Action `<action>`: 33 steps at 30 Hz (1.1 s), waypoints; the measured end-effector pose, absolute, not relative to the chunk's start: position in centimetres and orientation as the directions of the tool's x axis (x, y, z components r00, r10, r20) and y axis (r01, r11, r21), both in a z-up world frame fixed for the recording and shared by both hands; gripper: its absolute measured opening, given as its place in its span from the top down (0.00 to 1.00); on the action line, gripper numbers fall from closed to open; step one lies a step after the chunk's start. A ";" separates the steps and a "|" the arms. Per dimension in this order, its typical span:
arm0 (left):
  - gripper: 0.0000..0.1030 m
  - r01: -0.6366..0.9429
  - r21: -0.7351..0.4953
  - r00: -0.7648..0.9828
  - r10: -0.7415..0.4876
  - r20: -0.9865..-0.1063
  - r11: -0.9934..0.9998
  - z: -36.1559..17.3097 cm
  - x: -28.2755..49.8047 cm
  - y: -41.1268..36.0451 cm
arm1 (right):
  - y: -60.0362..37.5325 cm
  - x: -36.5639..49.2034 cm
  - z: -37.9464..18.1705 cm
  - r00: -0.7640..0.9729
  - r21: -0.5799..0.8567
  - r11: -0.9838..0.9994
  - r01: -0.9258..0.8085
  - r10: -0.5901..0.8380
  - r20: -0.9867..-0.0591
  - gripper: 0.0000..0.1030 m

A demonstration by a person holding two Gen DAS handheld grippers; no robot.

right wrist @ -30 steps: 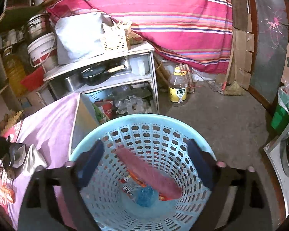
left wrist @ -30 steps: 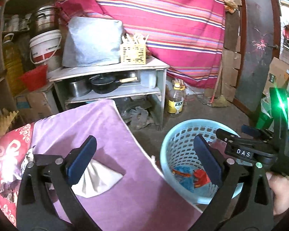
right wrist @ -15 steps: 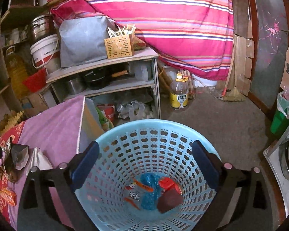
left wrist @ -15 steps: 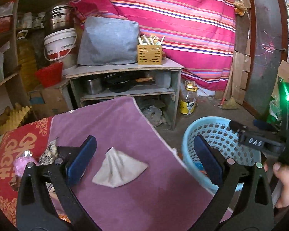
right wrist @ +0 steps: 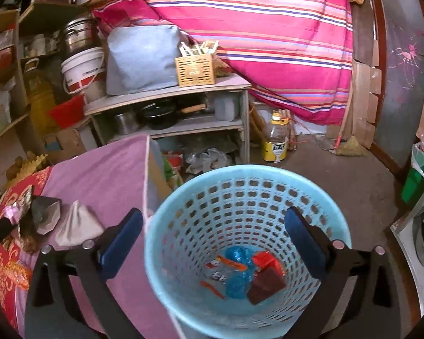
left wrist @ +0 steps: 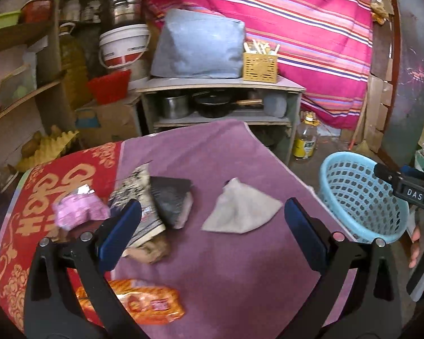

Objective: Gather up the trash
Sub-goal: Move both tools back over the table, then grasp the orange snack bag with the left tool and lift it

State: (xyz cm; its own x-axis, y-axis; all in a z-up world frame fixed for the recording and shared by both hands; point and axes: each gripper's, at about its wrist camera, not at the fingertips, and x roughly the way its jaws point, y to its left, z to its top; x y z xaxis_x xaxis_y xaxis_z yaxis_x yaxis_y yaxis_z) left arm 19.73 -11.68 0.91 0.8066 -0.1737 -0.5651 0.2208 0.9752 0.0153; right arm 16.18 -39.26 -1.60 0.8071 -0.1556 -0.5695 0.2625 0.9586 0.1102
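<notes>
Purple cloth (left wrist: 212, 254) covers the littered table, striped curtain (left wrist: 296, 28) behind; both hand-held grippers gape empty.

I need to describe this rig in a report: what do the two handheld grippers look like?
Both are alike. The left gripper and the right gripper have black angular arms with silver rivets at the pivots, ending in long, dark blue padded fingers. From the left wrist view, the right gripper's black body bears a white "DAS" label. No cables or sleeves are visible.
</notes>
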 end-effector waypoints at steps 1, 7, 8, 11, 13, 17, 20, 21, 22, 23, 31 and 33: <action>0.05 0.215 0.015 0.807 -0.169 -0.565 0.976 0.9 19.6 -11.2 | -38.9 16.1 -1.6 0.809 0.111 0.960 0.256 -0.150 -0.569 0.05; 0.05 0.180 0.032 0.820 -0.132 -0.557 0.983 1.0 18.8 -8.3 | -36.3 16.2 -1.4 0.814 0.106 0.969 0.224 -0.126 -0.567 0.05; 0.05 0.177 0.034 0.821 -0.128 -0.557 0.984 0.9 18.6 -7.8 | -35.8 16.2 -1.3 0.816 0.111 0.970 0.218 -0.119 -0.566 0.05; 0.05 0.164 0.043 0.821 -0.112 -0.560 0.986 0.5 18.2 -6.4 | -34.6 16.2 -1.2 0.819 0.119 0.973 0.198 -0.097 -0.566 0.05; 0.05 0.165 0.047 0.814 -0.109 -0.571 0.985 0.0 18.0 -5.5 | -33.8 16.3 -1.3 0.817 0.112 0.976 0.188 -0.093 -0.570 0.05; 0.05 0.157 0.054 0.791 -0.093 -0.604 0.986 -1.9 17.8 -3.8 | -32.7 16.5 -1.5 0.812 0.100 0.981 0.169 -0.081 -0.578 0.05; 0.05 0.157 0.039 0.761 -0.096 -0.641 0.987 -3.5 18.1 -2.8 | -32.0 16.5 -1.8 0.807 0.085 0.983 0.161 -0.082 -0.585 0.05; 0.05 0.161 0.036 0.750 -0.098 -0.654 0.986 -4.1 18.3 -2.6 | -31.8 16.5 -1.8 0.806 0.084 0.984 0.160 -0.081 -0.586 0.05; 0.05 0.164 0.034 0.744 -0.100 -0.661 0.986 -4.6 18.3 -2.5 | -31.6 16.6 -1.9 0.804 0.082 0.984 0.157 -0.080 -0.589 0.05; 0.05 0.164 0.034 0.736 -0.100 -0.670 0.986 -5.1 18.5 -2.3 | -31.4 16.7 -2.0 0.803 0.081 0.985 0.155 -0.078 -0.591 0.05; 0.05 0.179 -0.012 0.676 -0.131 -0.725 0.984 -7.4 19.5 -1.5 | -29.8 17.8 -2.3 0.798 0.079 0.988 0.132 -0.059 -0.600 0.05; 0.06 0.178 -0.026 0.665 -0.140 -0.734 0.984 -7.6 19.7 -1.3 | -29.5 18.1 -2.4 0.796 0.079 0.989 0.128 -0.055 -0.603 0.05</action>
State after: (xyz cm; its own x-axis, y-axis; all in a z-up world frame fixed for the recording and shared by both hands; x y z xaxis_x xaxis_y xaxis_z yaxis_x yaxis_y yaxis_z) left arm 19.69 -1.34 -7.60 0.6651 -0.1398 -0.7335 0.1777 0.9837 -0.0263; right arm 18.06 -29.51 -2.36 0.7962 -0.0550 -0.6025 0.1284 0.9885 0.0794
